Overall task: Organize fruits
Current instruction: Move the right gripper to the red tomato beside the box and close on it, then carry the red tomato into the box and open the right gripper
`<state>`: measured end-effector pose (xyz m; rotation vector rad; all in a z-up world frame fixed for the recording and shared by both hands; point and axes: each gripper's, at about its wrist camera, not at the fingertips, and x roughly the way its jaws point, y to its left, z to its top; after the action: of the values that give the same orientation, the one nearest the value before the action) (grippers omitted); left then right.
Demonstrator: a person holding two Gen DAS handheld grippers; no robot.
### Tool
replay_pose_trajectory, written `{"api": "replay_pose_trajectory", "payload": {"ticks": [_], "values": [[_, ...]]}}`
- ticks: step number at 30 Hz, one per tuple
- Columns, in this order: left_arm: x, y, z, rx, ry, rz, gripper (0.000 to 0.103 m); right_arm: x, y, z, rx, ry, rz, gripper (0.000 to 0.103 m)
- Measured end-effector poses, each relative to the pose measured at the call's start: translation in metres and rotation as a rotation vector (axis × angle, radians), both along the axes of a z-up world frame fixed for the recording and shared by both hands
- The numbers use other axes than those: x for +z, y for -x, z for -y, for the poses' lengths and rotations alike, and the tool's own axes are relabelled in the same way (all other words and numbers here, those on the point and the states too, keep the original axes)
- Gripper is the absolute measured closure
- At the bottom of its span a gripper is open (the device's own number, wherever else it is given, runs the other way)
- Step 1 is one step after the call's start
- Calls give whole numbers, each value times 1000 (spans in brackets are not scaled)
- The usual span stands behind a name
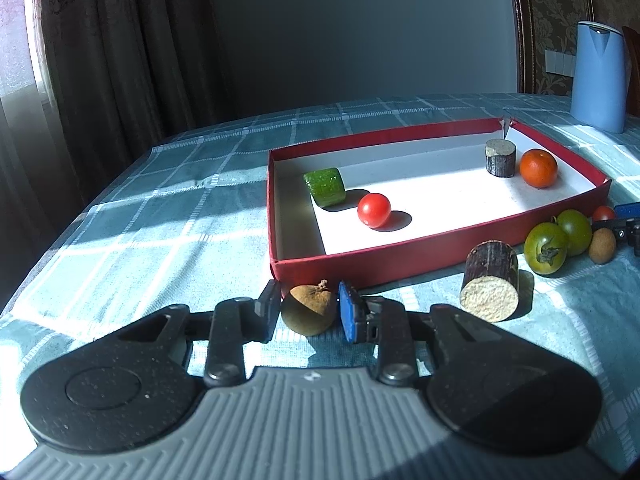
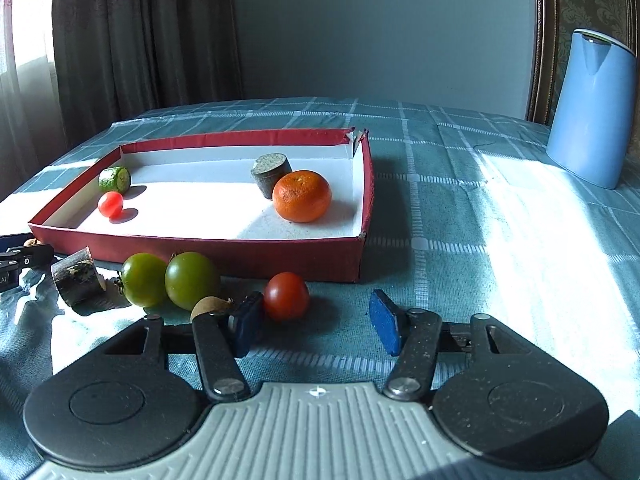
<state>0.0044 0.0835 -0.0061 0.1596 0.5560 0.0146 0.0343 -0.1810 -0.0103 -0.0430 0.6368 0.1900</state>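
My left gripper (image 1: 309, 309) is shut on a small brown round fruit (image 1: 307, 312), low over the cloth just in front of the red tray (image 1: 440, 246). In the tray lie a cucumber piece (image 1: 325, 186), a cherry tomato (image 1: 374, 210), a dark cane stub (image 1: 500, 158) and an orange (image 1: 538, 168). My right gripper (image 2: 316, 322) is open. A red tomato (image 2: 286, 296) sits on the cloth just ahead of it, near its left finger and untouched by the pads. A second brown fruit (image 2: 208, 306) lies left of that finger.
Two green tomatoes (image 2: 144, 280) (image 2: 192, 280) and a cut cane piece (image 2: 78, 280) lie along the tray's (image 2: 200, 248) near wall. A blue jug (image 2: 592, 108) stands far right on the checked tablecloth. Curtains hang behind the table's far left edge.
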Motion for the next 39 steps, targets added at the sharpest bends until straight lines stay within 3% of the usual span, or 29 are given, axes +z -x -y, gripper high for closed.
{"api": "replay_pose_trajectory", "payload": {"ticks": [5, 9, 19, 39], "values": [[0, -1, 0, -4, 1, -2, 75, 0, -2, -5, 39, 9, 10, 74], [0, 0, -1, -6, 11, -6, 75, 1, -2, -5, 52, 2, 8, 78], [2, 3, -6, -4, 46, 14, 76, 5, 2, 12, 13, -98, 35, 79], [3, 6, -4, 9, 26, 42, 76, 8, 8, 17, -13, -131, 80, 79]]}}
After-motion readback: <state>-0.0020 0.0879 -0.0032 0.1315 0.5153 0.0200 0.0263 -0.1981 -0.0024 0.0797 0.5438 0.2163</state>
